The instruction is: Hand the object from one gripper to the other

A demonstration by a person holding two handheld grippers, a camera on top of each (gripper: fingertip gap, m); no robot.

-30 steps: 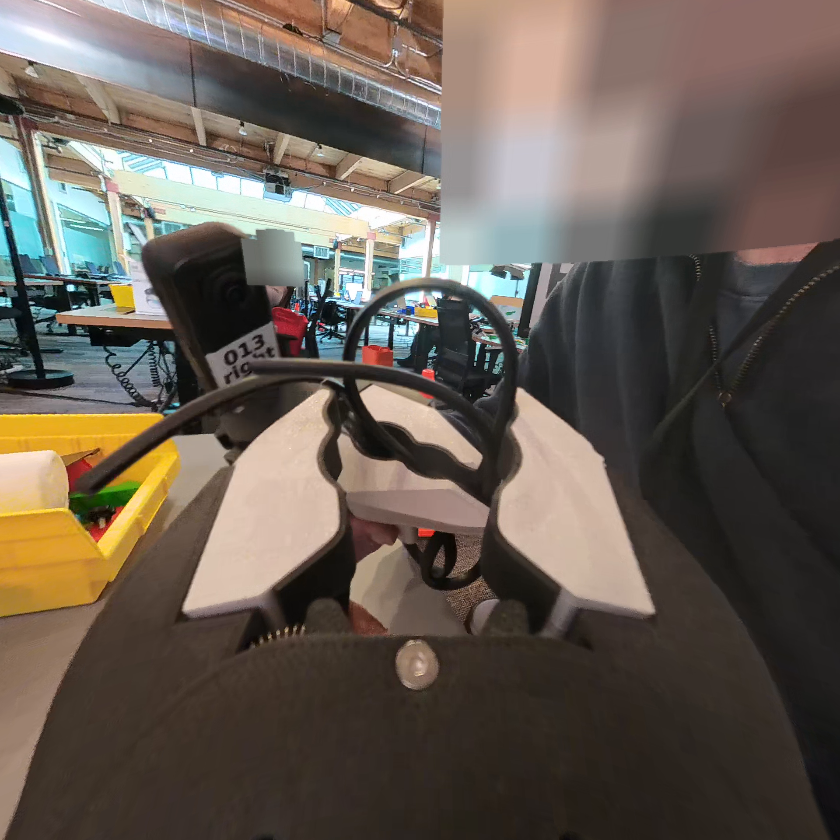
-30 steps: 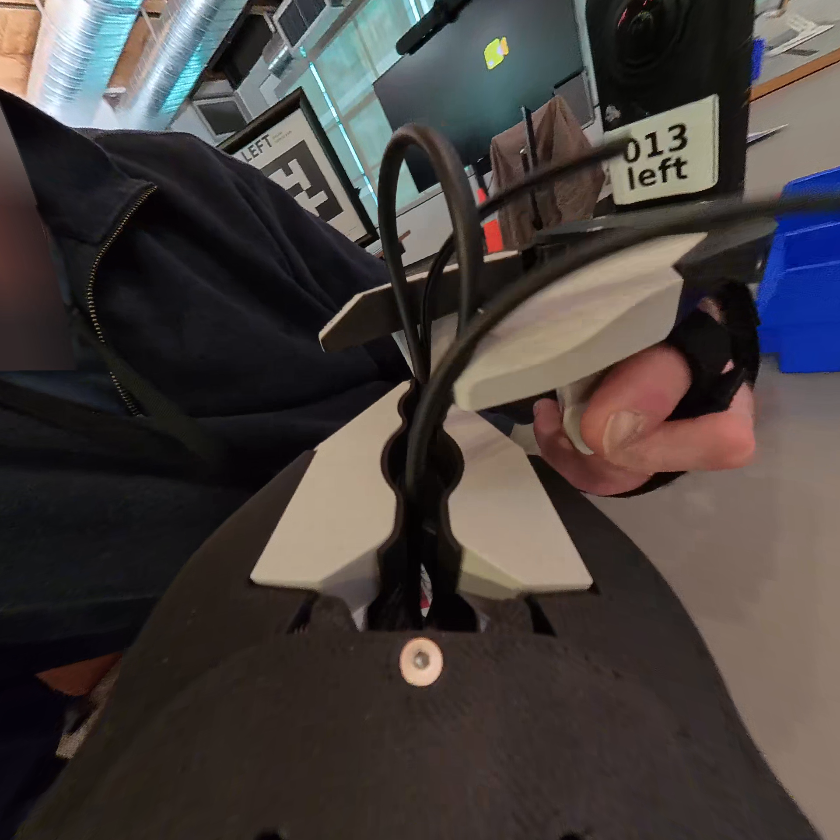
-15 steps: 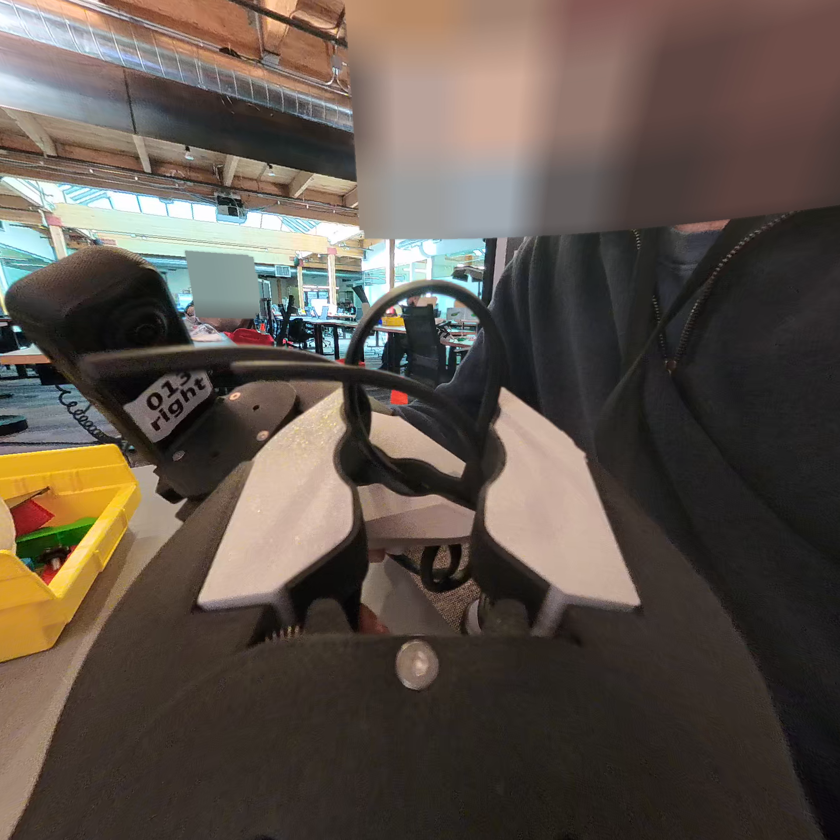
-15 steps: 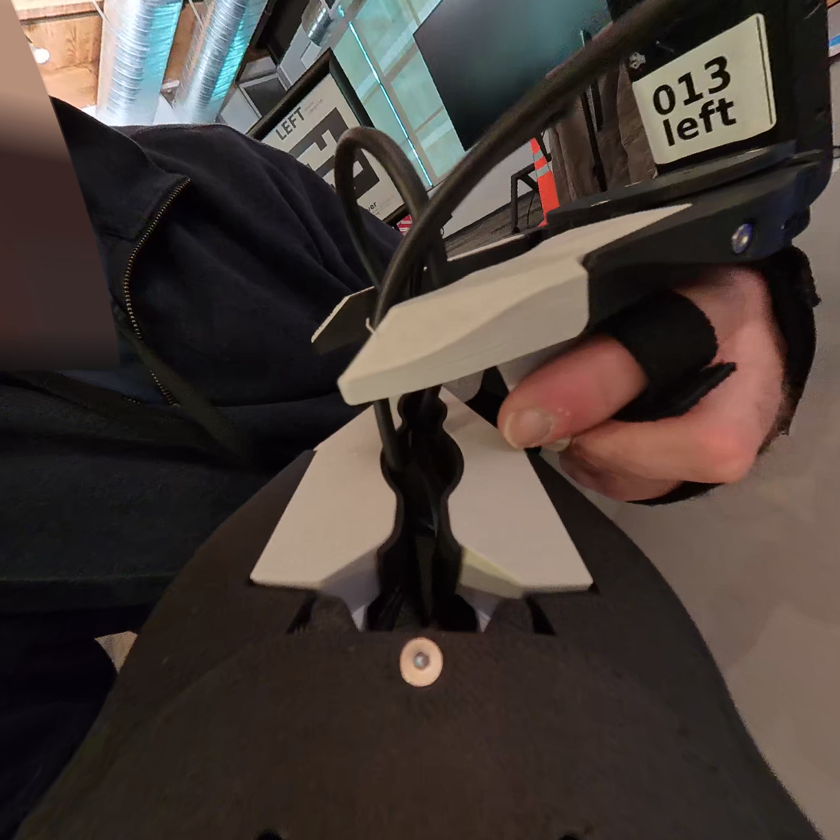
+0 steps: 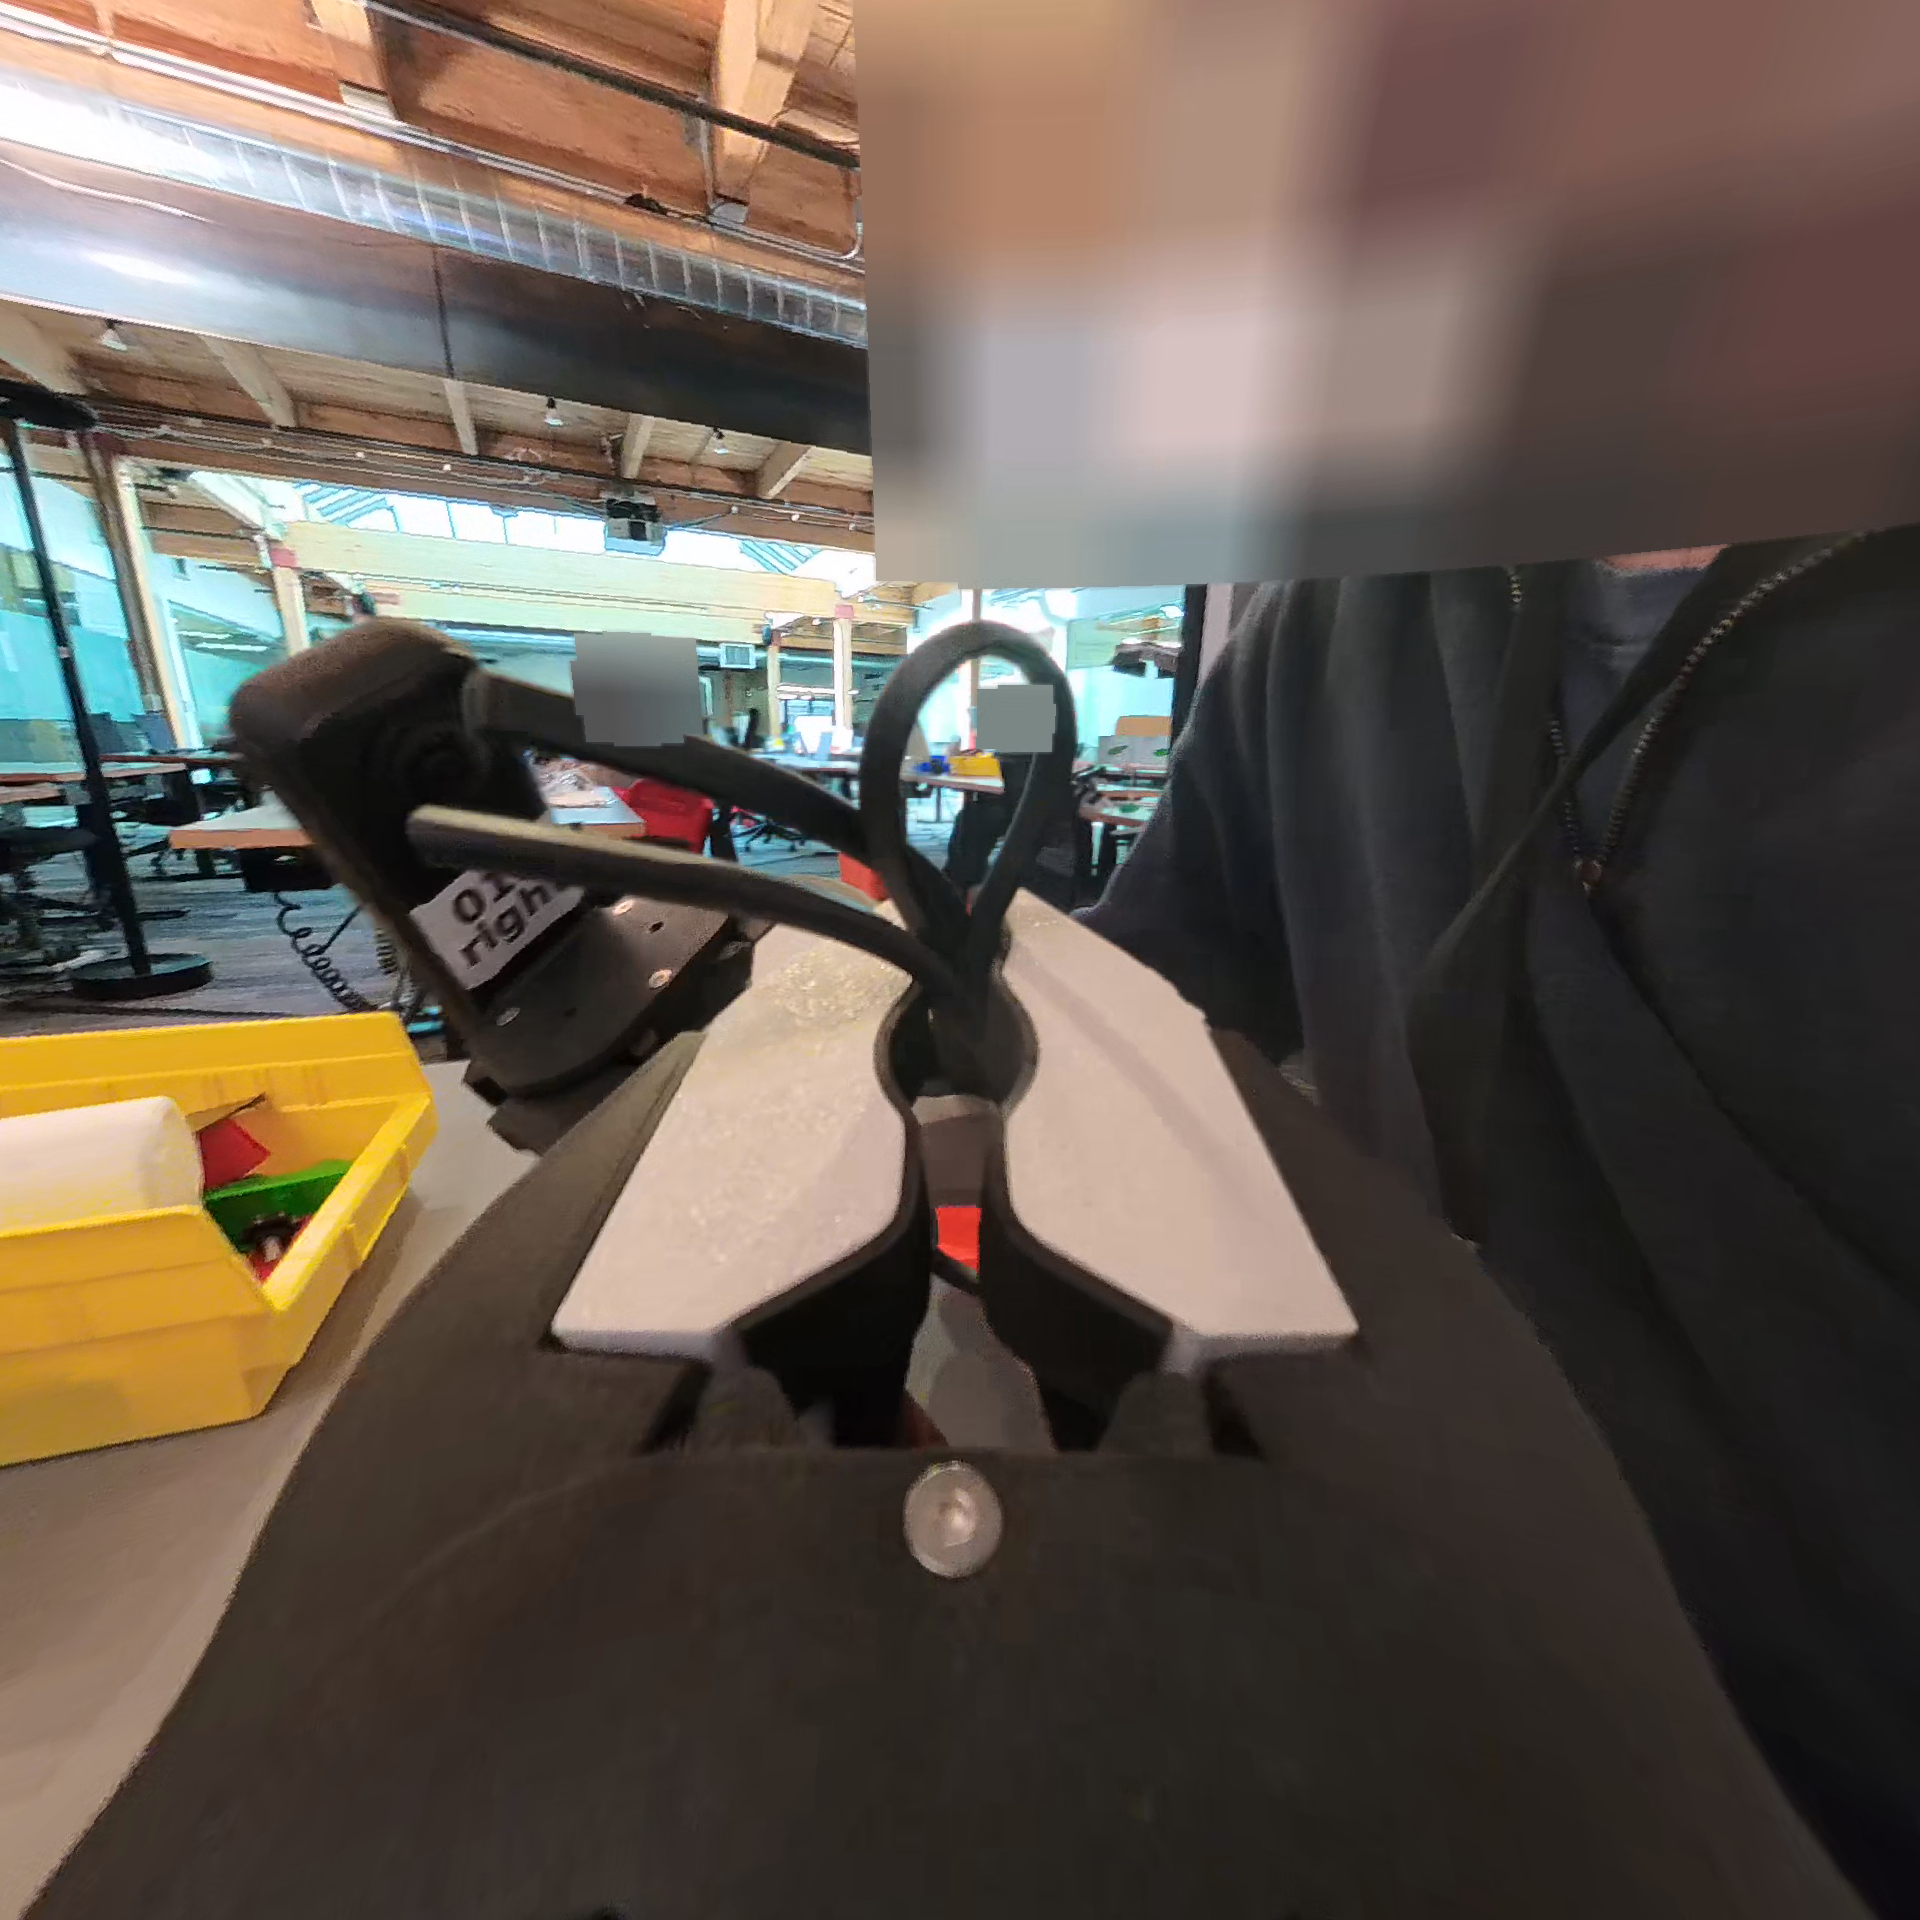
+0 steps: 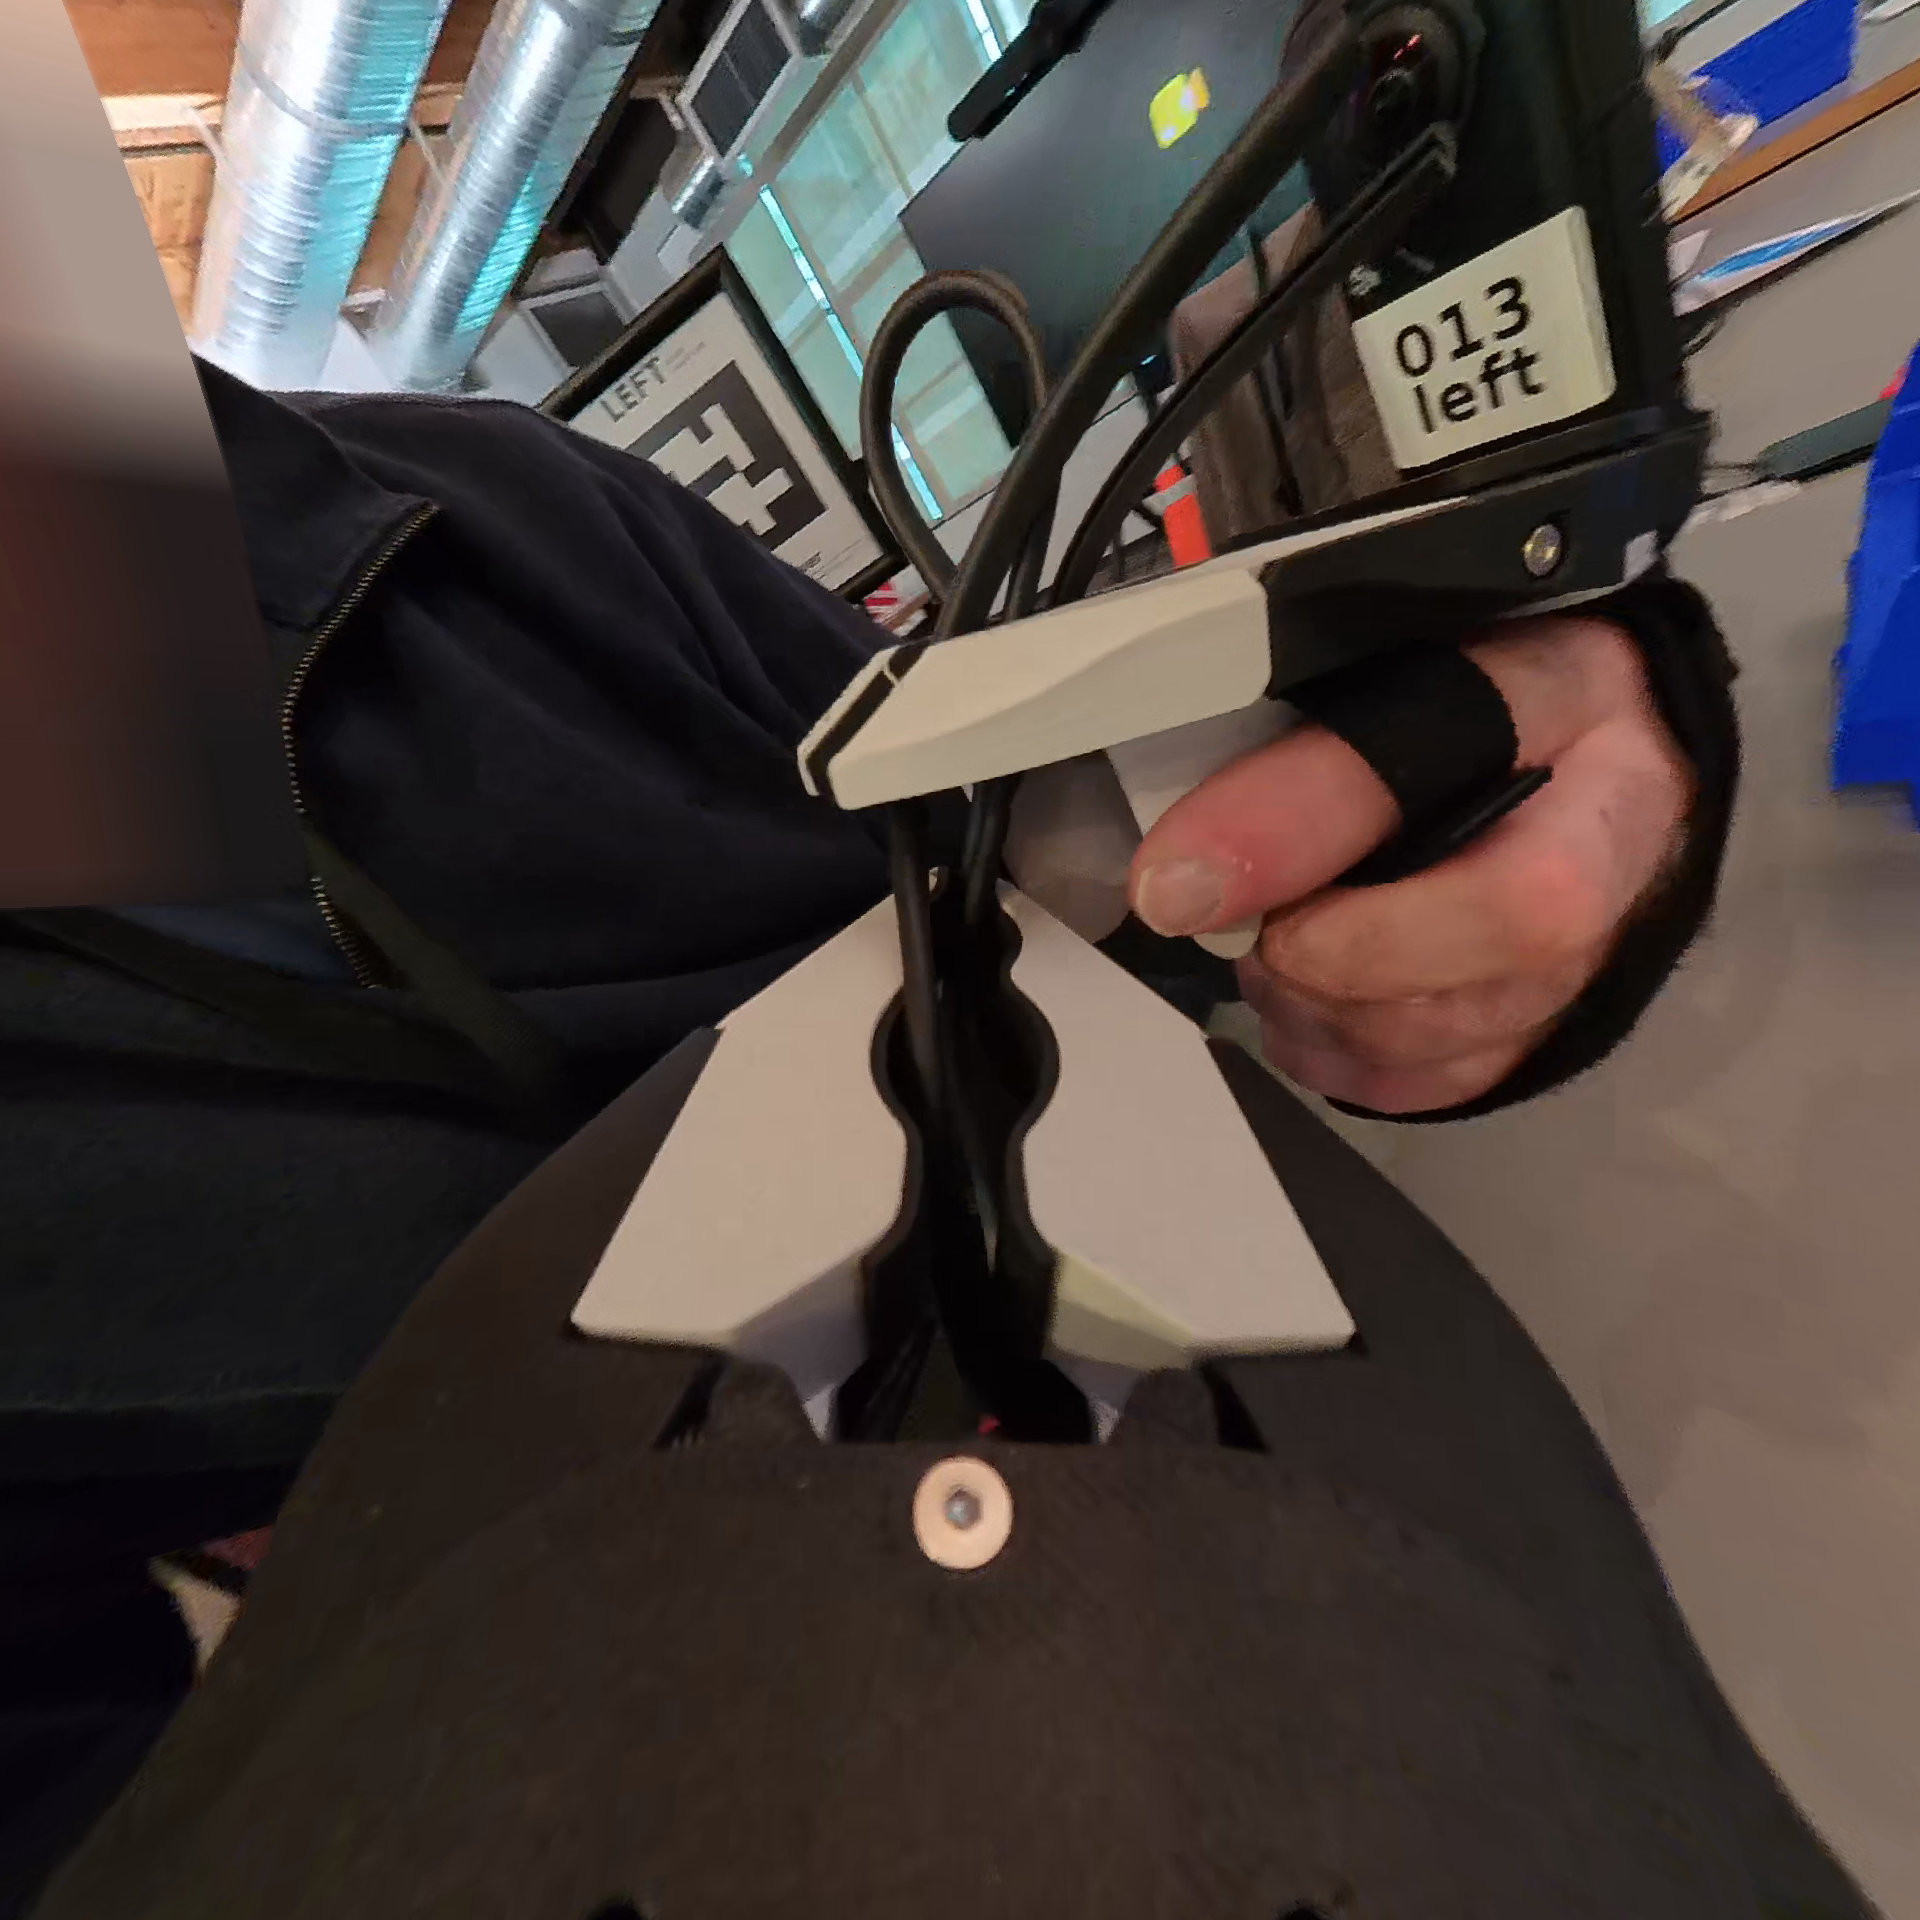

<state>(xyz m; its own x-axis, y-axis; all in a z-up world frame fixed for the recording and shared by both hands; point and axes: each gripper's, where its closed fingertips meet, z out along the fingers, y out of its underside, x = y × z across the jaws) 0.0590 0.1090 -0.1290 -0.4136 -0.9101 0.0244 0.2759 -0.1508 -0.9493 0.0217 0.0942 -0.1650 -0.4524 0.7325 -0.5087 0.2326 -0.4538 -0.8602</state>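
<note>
My left hand-held gripper [image 5: 961, 997] is pressed together on a looped black cable [image 5: 966, 790]. The strands run through the round notch between its white fingers [image 5: 769, 1132], and the loop stands up above the tips. Two strands lead off to the left, toward the black body of my right hand-held gripper [image 5: 582, 997], which sits just beyond and left of the left one.

In the right wrist view, my right hand-held gripper [image 6: 961, 1049] is also pinching the cable [image 6: 935, 987]: the black strands fill the narrow slot between its white fingers [image 6: 790, 1164], down to the base. The left hand-held gripper [image 6: 904, 727] crosses just above the right one's tips, its fingers drawn together with the cable running up through them. My left hand [image 6: 1455, 894], in a black strap, grips its trigger.

The cable is therefore held by both grippers at once, in the air in front of my dark zip jacket [image 6: 540, 727].

A yellow bin [image 5: 208, 1247] with a white roll [image 5: 94, 1158] and red and green parts sits on the grey tabletop [image 5: 125, 1579], to the left.
</note>
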